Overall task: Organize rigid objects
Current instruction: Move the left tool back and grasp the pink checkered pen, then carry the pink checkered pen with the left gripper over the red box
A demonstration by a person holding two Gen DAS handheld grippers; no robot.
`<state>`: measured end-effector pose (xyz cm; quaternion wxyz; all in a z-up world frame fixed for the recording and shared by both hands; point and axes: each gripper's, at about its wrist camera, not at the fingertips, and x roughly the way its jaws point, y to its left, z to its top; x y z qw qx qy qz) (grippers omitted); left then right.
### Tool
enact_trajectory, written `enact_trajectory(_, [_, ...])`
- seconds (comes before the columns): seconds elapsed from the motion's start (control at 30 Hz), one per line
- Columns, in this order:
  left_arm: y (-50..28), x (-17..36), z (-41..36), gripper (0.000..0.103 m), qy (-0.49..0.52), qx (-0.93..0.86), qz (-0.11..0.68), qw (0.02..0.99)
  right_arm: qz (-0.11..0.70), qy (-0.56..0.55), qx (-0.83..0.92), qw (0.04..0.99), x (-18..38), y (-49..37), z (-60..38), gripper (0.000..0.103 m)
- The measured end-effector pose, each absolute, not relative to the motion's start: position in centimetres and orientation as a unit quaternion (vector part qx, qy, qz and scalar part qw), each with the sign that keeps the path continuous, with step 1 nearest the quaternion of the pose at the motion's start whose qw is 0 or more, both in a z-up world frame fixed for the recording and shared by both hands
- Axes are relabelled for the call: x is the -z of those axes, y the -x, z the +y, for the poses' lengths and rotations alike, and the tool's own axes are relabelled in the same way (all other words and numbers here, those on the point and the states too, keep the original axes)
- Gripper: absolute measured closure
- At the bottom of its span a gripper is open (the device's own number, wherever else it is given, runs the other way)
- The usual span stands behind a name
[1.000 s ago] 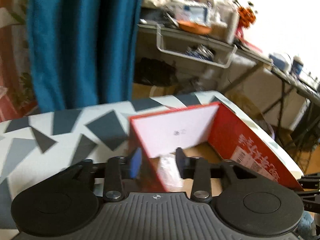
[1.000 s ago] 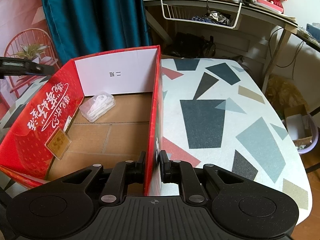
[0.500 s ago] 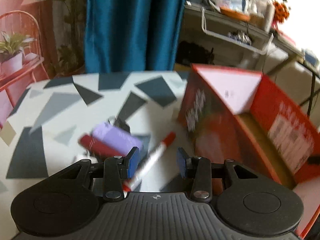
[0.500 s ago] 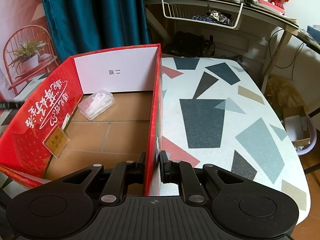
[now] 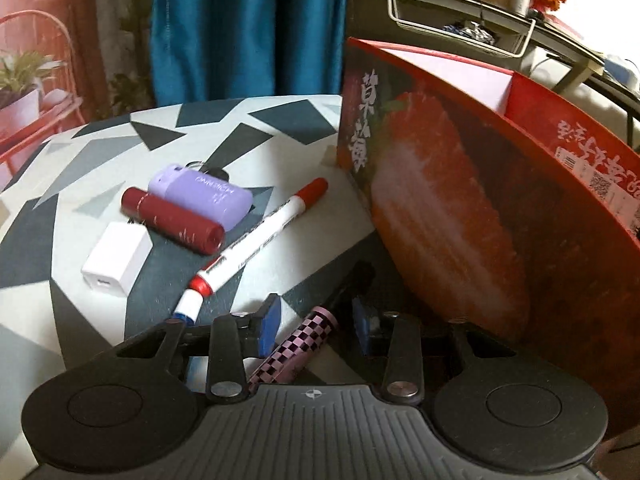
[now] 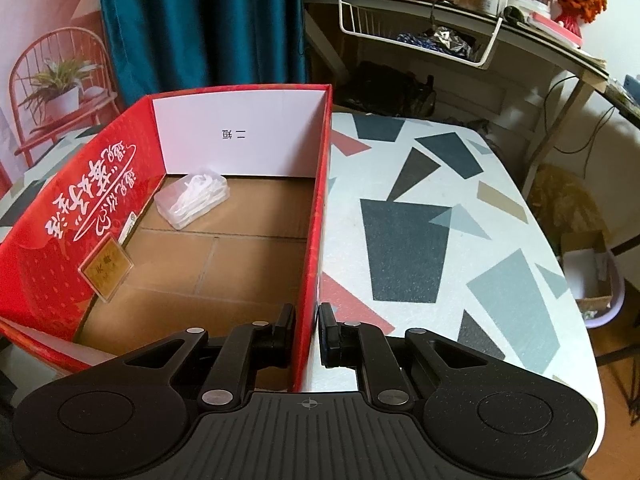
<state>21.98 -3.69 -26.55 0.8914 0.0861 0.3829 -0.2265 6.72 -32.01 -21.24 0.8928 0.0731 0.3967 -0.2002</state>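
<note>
In the left wrist view my left gripper [image 5: 316,322] is open, its fingers on either side of a pink-and-black checkered pen [image 5: 294,350] lying on the table. Beyond it lie a white marker with red cap [image 5: 256,240], a dark red tube [image 5: 172,220], a purple case [image 5: 200,194] and a white charger cube [image 5: 116,258]. The red box [image 5: 440,200] stands to the right. In the right wrist view my right gripper [image 6: 307,336] is shut on the box's right wall [image 6: 318,240]. Inside lie a clear plastic case [image 6: 192,200] and a gold card [image 6: 106,274].
The patterned table [image 6: 440,240] extends right of the box to its edge. A blue curtain [image 5: 248,28] hangs behind, with a cluttered desk and wire basket [image 6: 420,40] at back right. A red chair with a plant [image 6: 56,88] stands at the left.
My left gripper has swung from over the box leftward and down to the loose objects on the table, and now straddles the checkered pen. The right gripper has stayed clamped on the box wall.
</note>
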Motion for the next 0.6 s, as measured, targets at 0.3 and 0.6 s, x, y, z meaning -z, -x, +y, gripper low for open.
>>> enact_trajectory(0.3, [-21.4,26.5,-2.7,0.084,-0.065,0.197,0.375,0.903,0.391,-0.066,0.209,0.894,21.5,-6.8,-31.7,0.092])
enact_trajectory(0.6, [-21.8,26.8,-2.6,0.084,-0.058,0.198,0.379,0.902,0.391,-0.059,0.208,0.894,21.6,-7.0,-31.7,0.092])
